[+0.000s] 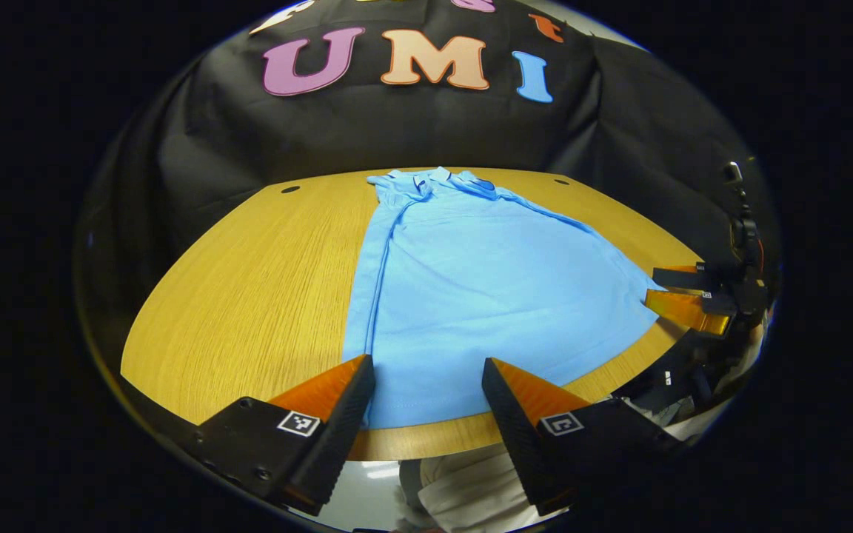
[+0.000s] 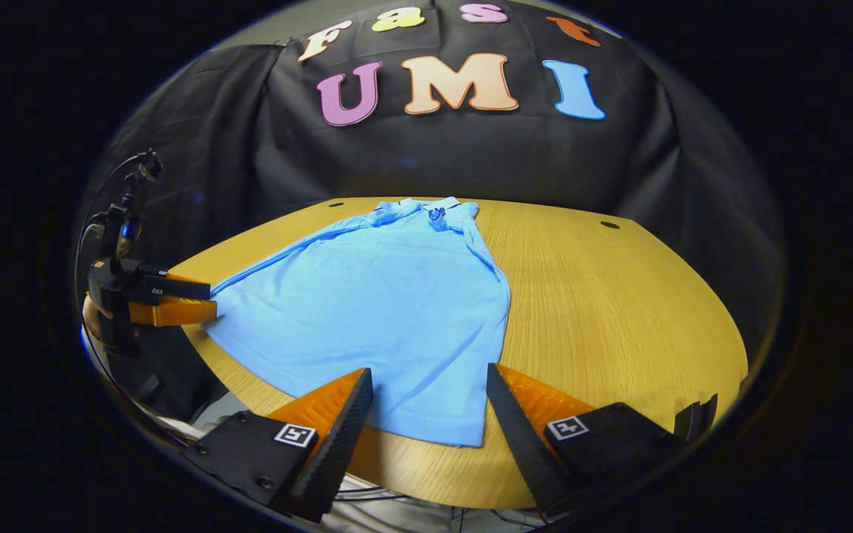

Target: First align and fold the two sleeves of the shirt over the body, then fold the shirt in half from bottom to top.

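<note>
**Sleeves look tucked in; the hem is the next thing to take**

Since the shirt (image 1: 463,296) lies flat on the wooden table (image 1: 249,296) as a narrow panel, collar at the far side near the black cloth wall (image 1: 397,126) and hem along the near edge, I judge the sleeve folds done and the bottom-to-top fold still ahead. Both tools sit at the hem with fingers spread apart and nothing between them: the left gripper (image 1: 426,392) over the hem's left corner, the right gripper (image 2: 430,403) over its right corner. Seen from the right gripper view, the left gripper (image 2: 208,303) reaches the cloth's edge from the side. This looks like thin, light knit fabric, soft and floppy, so it should sag and drag wherever unsupported. Pinching both bottom corners through all layers, then carrying them level toward the collar, seems the safest hold; a shallow pinch may catch just the top layer
</note>
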{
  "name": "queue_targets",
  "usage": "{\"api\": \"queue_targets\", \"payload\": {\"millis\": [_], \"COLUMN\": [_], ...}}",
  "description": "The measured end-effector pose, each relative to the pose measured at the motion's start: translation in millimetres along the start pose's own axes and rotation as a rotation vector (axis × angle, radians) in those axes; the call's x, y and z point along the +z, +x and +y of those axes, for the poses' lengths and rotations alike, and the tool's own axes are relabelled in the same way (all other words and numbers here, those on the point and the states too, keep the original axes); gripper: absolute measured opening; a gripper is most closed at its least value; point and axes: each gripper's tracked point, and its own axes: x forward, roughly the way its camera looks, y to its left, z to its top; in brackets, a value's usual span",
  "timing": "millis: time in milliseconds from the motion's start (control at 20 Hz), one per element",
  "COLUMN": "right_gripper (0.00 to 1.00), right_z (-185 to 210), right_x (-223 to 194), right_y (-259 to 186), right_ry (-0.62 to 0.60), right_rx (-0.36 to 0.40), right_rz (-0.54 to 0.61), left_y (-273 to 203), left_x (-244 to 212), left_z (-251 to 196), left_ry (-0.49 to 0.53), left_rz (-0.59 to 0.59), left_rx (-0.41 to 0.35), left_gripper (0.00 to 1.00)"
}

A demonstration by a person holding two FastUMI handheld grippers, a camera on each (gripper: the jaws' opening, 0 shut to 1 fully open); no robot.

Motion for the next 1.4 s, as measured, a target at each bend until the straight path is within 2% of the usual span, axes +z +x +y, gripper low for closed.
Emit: {"api": "queue_targets", "payload": {"millis": [50,150,200,250,300,350,400,450,500,550,600,700,750,1150,1400], "right_gripper": [0.89,0.75,0.71,0.63,0.58,0.51,0.45,0.29,0.24,0.14,0.11,0.11,0.03,0.03,0.03], "right_z": [3,8,10,13,16,20,25,27,29,31,31,31,29,29,18], "right_x": [0,1,1,0,-1,0,-1,0,1,1,2,4,4,24,66], "right_y": [2,2,2,3,4,3,4,3,3,4,5,7,9,13,21], "right_ry": [-0.002,-0.012,-0.014,-0.015,-0.015,-0.017,-0.016,-0.018,-0.023,-0.026,-0.030,-0.018,0.003,0.051,0.112], "right_rx": [0.006,0.022,0.030,0.035,0.043,0.058,0.072,0.080,0.085,0.084,0.083,0.082,0.081,0.078,0.061], "right_rz": [-0.005,-0.007,-0.005,-0.003,-0.001,0.000,0.004,0.003,0.004,0.002,0.000,-0.004,-0.005,-0.039,-0.097], "left_y": [0,3,5,7,6,7,9,9,10,10,12,12,12,16,27], "left_x": [-1,3,4,6,6,7,8,8,8,9,8,9,11,38,71], "left_z": [-2,-4,-6,-6,-9,-11,-11,-11,-10,-10,-9,-9,-9,-4,1], "left_ry": [0.004,0.004,-0.005,-0.007,-0.007,-0.006,-0.001,0.007,0.015,0.020,0.017,-0.003,-0.011,0.003,-0.028], "left_rz": [-0.001,-0.012,-0.015,-0.017,-0.016,-0.018,-0.021,-0.021,-0.024,-0.030,-0.032,-0.044,-0.053,-0.104,-0.155], "left_rx": [-0.004,-0.016,-0.023,-0.026,-0.037,-0.044,-0.048,-0.047,-0.048,-0.048,-0.049,-0.051,-0.054,-0.059,-0.085], "left_gripper": [0.91,0.81,0.61,0.48,0.31,0.23,0.11,0.07,0.04,0.04,0.01,0.00,0.00,0.00,0.00]}}
